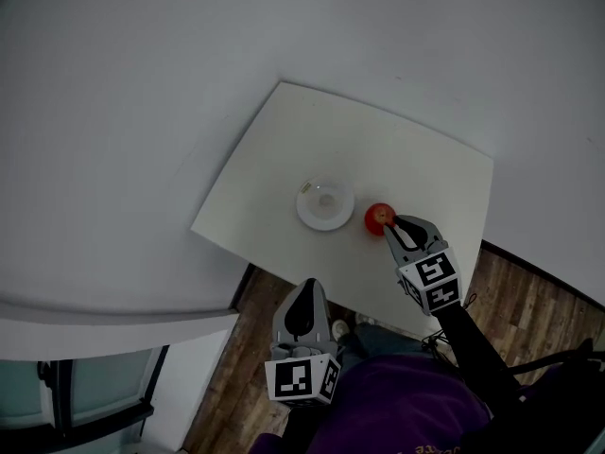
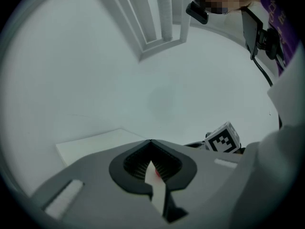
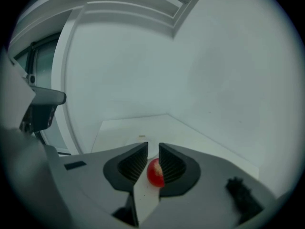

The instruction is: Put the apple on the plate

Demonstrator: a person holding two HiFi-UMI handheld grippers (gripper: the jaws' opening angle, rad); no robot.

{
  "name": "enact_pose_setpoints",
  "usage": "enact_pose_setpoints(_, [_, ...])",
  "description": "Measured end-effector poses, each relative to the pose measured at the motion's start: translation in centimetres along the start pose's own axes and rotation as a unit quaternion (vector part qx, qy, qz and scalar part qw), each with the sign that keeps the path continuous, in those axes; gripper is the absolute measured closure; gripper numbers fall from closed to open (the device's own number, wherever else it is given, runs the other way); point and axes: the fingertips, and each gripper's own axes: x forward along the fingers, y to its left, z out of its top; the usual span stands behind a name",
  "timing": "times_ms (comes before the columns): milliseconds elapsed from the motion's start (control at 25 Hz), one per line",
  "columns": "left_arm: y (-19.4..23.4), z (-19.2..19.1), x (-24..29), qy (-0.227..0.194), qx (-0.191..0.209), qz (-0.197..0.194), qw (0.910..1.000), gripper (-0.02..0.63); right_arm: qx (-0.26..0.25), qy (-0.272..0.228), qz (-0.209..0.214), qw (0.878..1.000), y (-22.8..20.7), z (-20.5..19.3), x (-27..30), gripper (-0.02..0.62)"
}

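Red apple (image 1: 380,218) | likely firm, smooth, rolls; grip across middle | right tool (image 1: 393,225) slightly apart, empty | left tool (image 2: 151,141) closed, empty

A white table (image 1: 416,159) lies under the right gripper (image 1: 390,227). Wooden floor (image 1: 241,367) shows beside the left gripper (image 1: 304,289), white wall (image 1: 142,64) beyond.

Dim, flat, grey-tinted light; no glare, faint shadows. Both gripper views fisheye-warped, dark vignetted corners, soft focus.
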Motion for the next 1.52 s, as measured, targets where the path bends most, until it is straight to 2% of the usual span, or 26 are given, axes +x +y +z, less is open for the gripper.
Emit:
enact_pose_setpoints(280, [0.1,0.1,1.5,0.006,-0.004,0.011,0.9999,0.599,-0.042,0.033,0.012,0.999,-0.5,-1.2,2.3,0.529])
enact_pose_setpoints(600, [0.4,-0.2,2.8,0.012,-0.002,0.017,0.9998,0.599,-0.099,0.085,0.017,0.991,-0.9,-3.4,4.7,0.528])
enact_pose_setpoints(1160, [2.1,-0.2,3.8,0.020,-0.001,0.026,0.9995,0.600,-0.097,0.130,0.015,0.987,-1.5,-5.5,6.8,0.529])
enact_pose_setpoints(1520, [2.7,-0.1,4.1,0.019,0.000,0.028,0.9994,0.600,-0.101,0.137,0.019,0.985,-1.5,-5.4,7.4,0.534])
